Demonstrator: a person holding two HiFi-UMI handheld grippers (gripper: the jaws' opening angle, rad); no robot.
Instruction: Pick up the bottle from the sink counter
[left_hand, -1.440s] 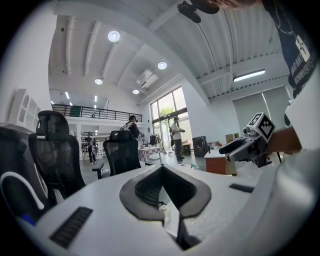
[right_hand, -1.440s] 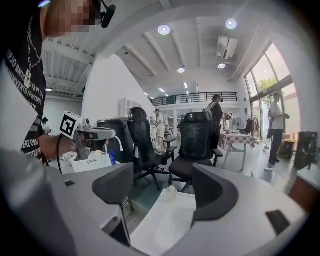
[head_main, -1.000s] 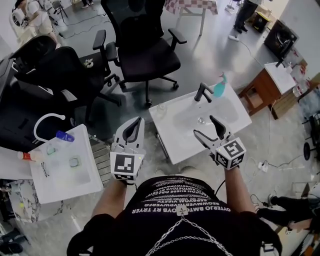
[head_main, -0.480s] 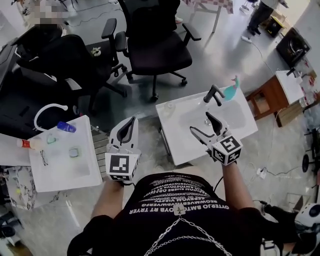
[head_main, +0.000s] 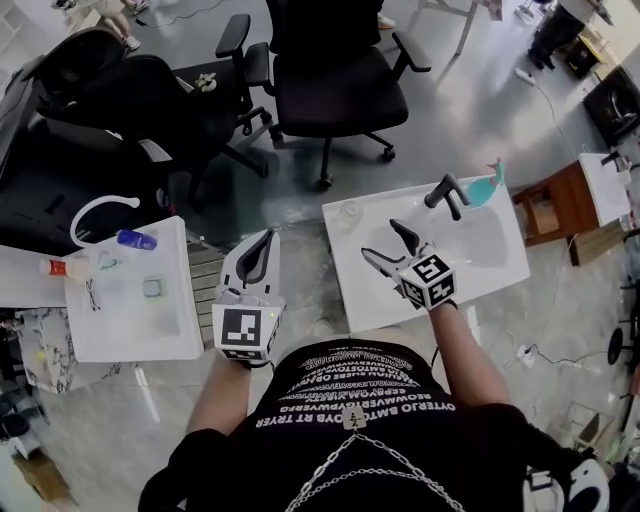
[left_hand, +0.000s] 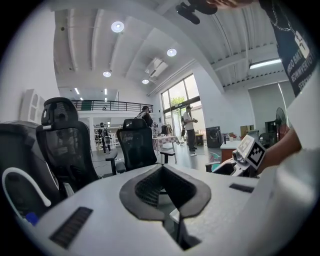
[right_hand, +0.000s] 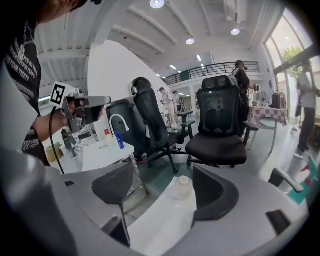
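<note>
Bottle (right_hand: 183, 186): small, translucent plastic, likely light, slippery; tabletop (head_main: 352, 290) corner left of sink (head_main: 475, 240). Grip mid-body. Right gripper (head_main: 381, 240) wide open, empty; left gripper (head_main: 266, 240) closed, empty.

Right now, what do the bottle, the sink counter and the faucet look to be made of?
Bottle: probably plastic, milky and semi-translucent, with a dull, soft sheen.
Sink counter: glossy white, ceramic or a moulded resin; its smooth surface carries light reflections.
Faucet: matt black, likely coated metal, though it is too small to be sure.
</note>
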